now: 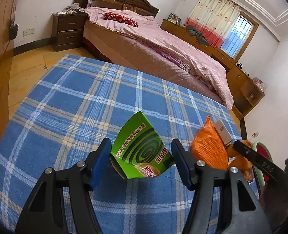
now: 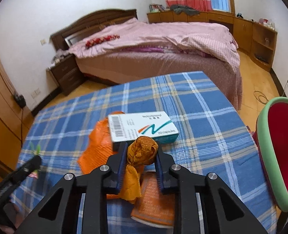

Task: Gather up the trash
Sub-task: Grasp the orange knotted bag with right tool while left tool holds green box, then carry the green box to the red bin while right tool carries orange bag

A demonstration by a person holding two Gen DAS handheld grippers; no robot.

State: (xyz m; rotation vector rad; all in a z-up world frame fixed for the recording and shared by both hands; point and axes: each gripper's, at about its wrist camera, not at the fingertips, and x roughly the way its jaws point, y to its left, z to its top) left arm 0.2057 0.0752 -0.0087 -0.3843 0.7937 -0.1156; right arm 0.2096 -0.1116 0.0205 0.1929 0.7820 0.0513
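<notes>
My right gripper (image 2: 139,154) pinches the orange wad (image 2: 143,150) just in front of the pill box (image 2: 142,128), my left gripper (image 1: 141,162) stands wide astride the green box (image 1: 142,152) left of it without pressing, nothing binned yet, bin (image 2: 261,136) waiting right.

Left gripper (image 1: 140,161): pitched down toward the table, jaws partly apart, a green box between the blue pads; pad contact cannot be made out. Right gripper (image 2: 139,161): also pitched down, jaws narrow, pads pressed on both sides of an orange knot. In the left wrist view one black right finger (image 1: 247,152) enters from the right edge.
</notes>
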